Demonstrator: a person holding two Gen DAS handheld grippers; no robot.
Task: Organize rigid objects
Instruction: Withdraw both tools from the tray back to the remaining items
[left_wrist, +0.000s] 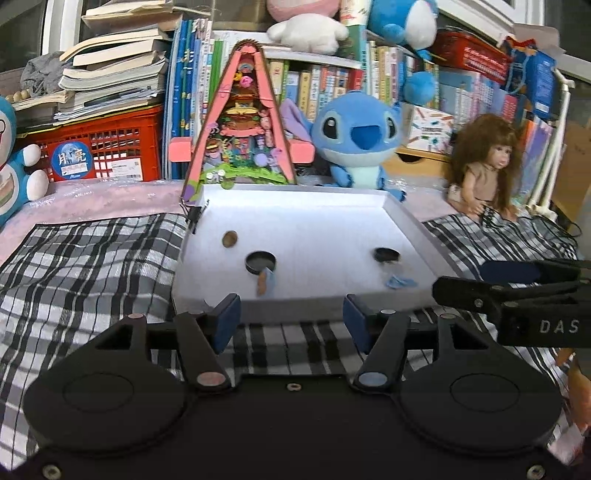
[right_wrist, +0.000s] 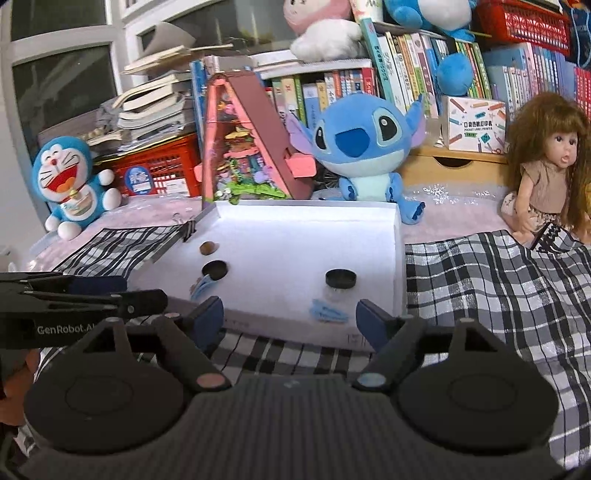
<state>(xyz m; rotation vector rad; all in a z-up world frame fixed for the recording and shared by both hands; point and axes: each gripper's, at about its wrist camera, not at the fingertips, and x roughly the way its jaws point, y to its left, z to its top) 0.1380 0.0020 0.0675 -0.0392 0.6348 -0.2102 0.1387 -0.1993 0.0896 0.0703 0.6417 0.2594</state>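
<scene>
Left wrist — white tray (left_wrist: 306, 221) beyond empty claw (left_wrist: 291, 319)

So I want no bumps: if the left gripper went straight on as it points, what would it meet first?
Probably the near wall of the white tray, right ahead of the open left gripper; depth is hard to judge.

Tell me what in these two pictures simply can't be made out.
- Small brown piece in the white tray: too small to identify, both views.
- Pale blue scraps by the black round lid: blurred, shape unclear.
- Tray's near wall: partly hidden by the open left claw in the left view.
- Right claw: its handle and the hand are cut off by the frame.
</scene>
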